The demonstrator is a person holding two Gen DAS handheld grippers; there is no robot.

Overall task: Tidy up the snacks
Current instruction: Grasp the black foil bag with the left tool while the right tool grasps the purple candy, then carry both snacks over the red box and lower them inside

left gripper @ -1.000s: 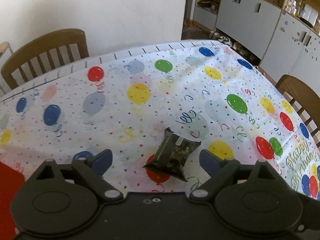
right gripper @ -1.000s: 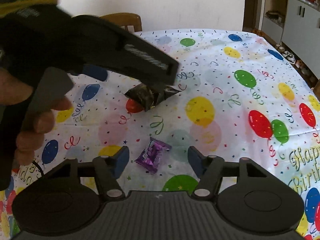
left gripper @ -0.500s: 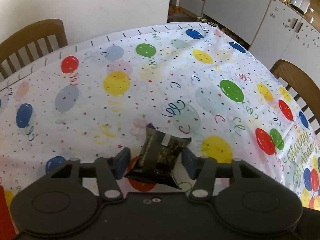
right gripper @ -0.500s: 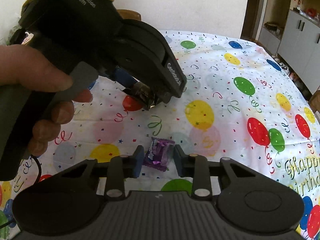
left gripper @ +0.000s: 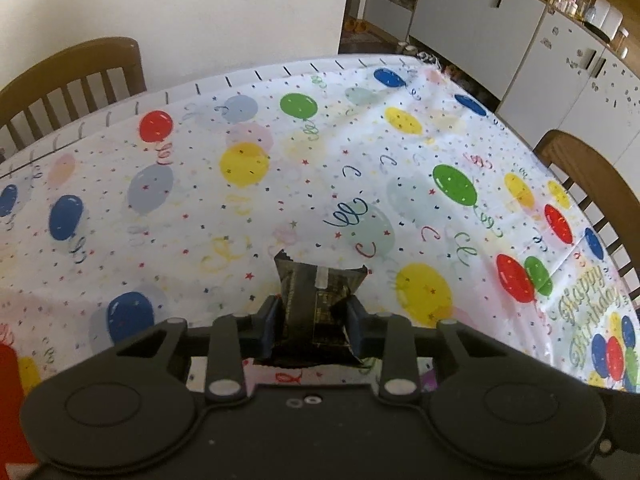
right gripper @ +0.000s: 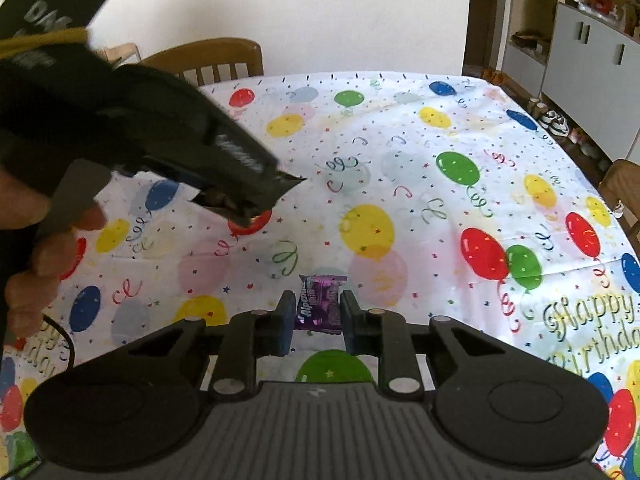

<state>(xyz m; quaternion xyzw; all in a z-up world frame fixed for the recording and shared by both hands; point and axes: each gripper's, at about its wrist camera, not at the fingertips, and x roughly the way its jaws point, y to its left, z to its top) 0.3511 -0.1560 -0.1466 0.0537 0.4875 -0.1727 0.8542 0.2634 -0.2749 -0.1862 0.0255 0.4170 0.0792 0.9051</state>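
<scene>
Left claw [left gripper: 313, 320] is clenched on a dark, glossy olive-black snack packet [left gripper: 316, 304], its blue-padded fingers [left gripper: 269, 322] pressing the wrapper's sides so the foil buckles between them; the packet's jagged far edge juts out ahead of the tips. From the right wrist view this same claw [right gripper: 256, 204] hangs tilted down above the counter [right gripper: 400, 200], lifted clear of the cloth, with a bare hand [right gripper: 44, 248] wrapped round its black trigger handle at the left. Right claw [right gripper: 316, 316] is closed on a small purple foil candy wrapper [right gripper: 320, 300] with white lettering, gripped at both sides and pointing forward beyond the fingers.

No container shows in either view. Beneath both claws lies a white party tablecloth [left gripper: 280, 184] printed with coloured balloons and streamers. Brown wooden chairs [left gripper: 72, 76] stand beyond the far edge, and white cabinets [left gripper: 500, 32] are further off to the right.

A second ago both claws were spread wide with the two snacks lying flat on the cloth between the fingers; half a second ago they were narrowing. Now both grip.
</scene>
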